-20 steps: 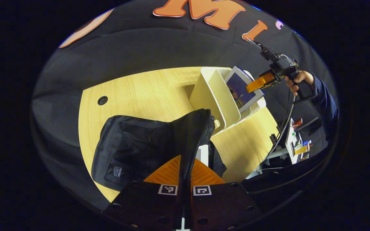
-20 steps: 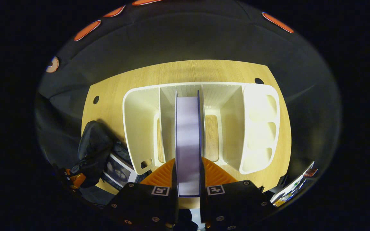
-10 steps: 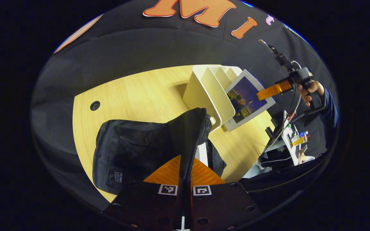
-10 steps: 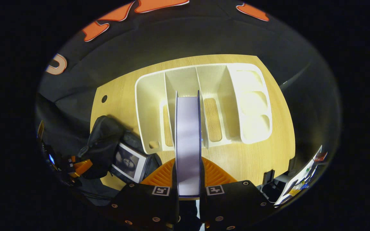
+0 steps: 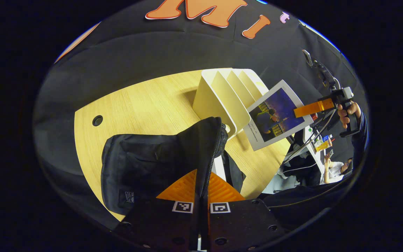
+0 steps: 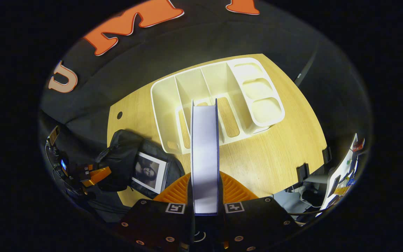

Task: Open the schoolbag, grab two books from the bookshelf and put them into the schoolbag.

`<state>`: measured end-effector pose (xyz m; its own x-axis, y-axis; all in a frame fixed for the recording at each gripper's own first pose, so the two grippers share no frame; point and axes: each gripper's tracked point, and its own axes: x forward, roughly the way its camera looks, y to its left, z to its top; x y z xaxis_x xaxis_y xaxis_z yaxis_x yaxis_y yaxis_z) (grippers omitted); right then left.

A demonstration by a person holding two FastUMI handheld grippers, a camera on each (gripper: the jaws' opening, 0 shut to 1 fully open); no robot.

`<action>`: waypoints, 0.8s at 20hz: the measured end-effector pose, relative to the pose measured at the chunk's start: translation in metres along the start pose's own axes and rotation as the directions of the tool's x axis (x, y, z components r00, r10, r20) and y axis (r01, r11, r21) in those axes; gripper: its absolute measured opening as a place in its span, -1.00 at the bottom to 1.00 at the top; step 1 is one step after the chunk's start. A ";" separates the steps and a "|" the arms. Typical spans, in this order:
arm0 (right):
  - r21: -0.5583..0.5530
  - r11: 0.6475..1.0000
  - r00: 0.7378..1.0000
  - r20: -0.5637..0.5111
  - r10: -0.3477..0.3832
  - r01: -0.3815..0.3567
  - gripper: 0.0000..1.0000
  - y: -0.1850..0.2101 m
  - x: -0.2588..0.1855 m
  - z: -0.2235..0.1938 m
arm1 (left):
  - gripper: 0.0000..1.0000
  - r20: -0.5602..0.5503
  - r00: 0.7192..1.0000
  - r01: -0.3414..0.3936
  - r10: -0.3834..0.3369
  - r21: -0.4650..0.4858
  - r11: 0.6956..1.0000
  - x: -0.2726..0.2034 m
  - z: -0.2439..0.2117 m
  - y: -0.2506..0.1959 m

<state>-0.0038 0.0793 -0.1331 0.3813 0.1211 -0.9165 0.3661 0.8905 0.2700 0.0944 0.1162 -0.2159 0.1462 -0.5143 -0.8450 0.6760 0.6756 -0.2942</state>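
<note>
The right claw (image 6: pixel 205 196) clamps a thin book with a dark blue cover (image 6: pixel 205 147), held in the air above the light wooden worktop (image 6: pixel 278 154), clear of the white plastic bookshelf (image 6: pixel 254 101). The left claw (image 5: pixel 200 196) pinches the zipper edge of the black fabric schoolbag (image 5: pixel 145 164), holding it open; a second book with a portrait cover (image 6: pixel 149 171) lies inside.

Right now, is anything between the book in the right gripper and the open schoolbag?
In the left gripper view, only bare table lies between the held book and the schoolbag; the bookshelf stands behind.
</note>
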 end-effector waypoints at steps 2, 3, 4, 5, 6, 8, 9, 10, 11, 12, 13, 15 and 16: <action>0.027 1.000 1.000 0.000 0.007 -0.007 -0.48 -0.003 -0.006 -0.016 | -0.92 -0.005 1.000 0.008 -0.008 0.007 1.000 0.000 -0.001 -0.001; 0.040 0.999 1.000 0.003 0.016 -0.016 -0.48 -0.002 -0.008 -0.024 | -0.92 -0.007 1.000 0.012 -0.012 0.013 1.000 0.000 -0.002 -0.001; 0.058 0.998 1.000 0.006 0.026 -0.026 -0.48 -0.002 -0.008 -0.031 | -0.92 -0.007 1.000 0.015 -0.015 0.020 1.000 0.000 -0.002 0.000; 0.077 0.996 0.999 0.011 0.039 -0.040 -0.48 0.000 -0.010 -0.038 | -0.92 -0.009 1.000 0.018 -0.018 0.025 1.000 0.002 -0.003 -0.001; 0.094 0.994 0.998 0.015 0.054 -0.055 -0.48 0.003 -0.012 -0.043 | -0.92 -0.011 1.000 0.019 -0.018 0.030 0.999 0.002 -0.002 0.000; 0.118 0.988 0.995 0.024 0.093 -0.095 -0.48 0.008 -0.019 -0.055 | -0.92 -0.012 1.000 0.019 -0.018 0.035 0.999 0.001 -0.002 0.000; 0.125 0.986 0.994 0.031 0.107 -0.110 -0.48 0.010 -0.022 -0.059 | -0.92 -0.013 1.000 0.022 -0.021 0.038 0.999 0.001 -0.002 -0.001; 0.131 0.984 0.992 0.037 0.117 -0.121 -0.48 0.012 -0.026 -0.063 | -0.92 -0.013 1.000 0.025 -0.025 0.042 0.999 0.000 -0.003 -0.001; 0.137 0.982 0.991 0.046 0.129 -0.134 -0.48 0.013 -0.030 -0.068 | -0.92 -0.014 1.000 0.028 -0.028 0.045 0.999 0.000 -0.003 -0.001; 0.140 0.977 0.986 0.059 0.155 -0.162 -0.48 0.017 -0.032 -0.071 | -0.93 -0.015 0.999 0.030 -0.030 0.050 0.998 0.000 -0.003 0.000; 0.145 0.968 0.978 0.063 0.198 -0.206 -0.48 0.025 -0.037 -0.075 | -0.93 -0.015 1.000 0.028 -0.028 0.049 0.998 0.001 -0.004 0.001; 0.176 0.940 0.956 0.085 0.281 -0.292 -0.48 0.045 -0.043 -0.081 | -0.93 -0.016 0.999 0.031 -0.030 0.042 0.999 0.000 -0.005 -0.001; 0.180 0.931 0.948 0.086 0.305 -0.316 -0.48 0.051 -0.041 -0.087 | -0.92 -0.017 0.999 0.033 -0.033 0.043 0.999 0.000 -0.005 -0.001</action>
<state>-0.0741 0.1578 -0.1078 0.5467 0.3490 -0.7612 0.3732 0.7122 0.5946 0.0904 0.1187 -0.2176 0.1115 -0.5269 -0.8426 0.7111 0.6346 -0.3027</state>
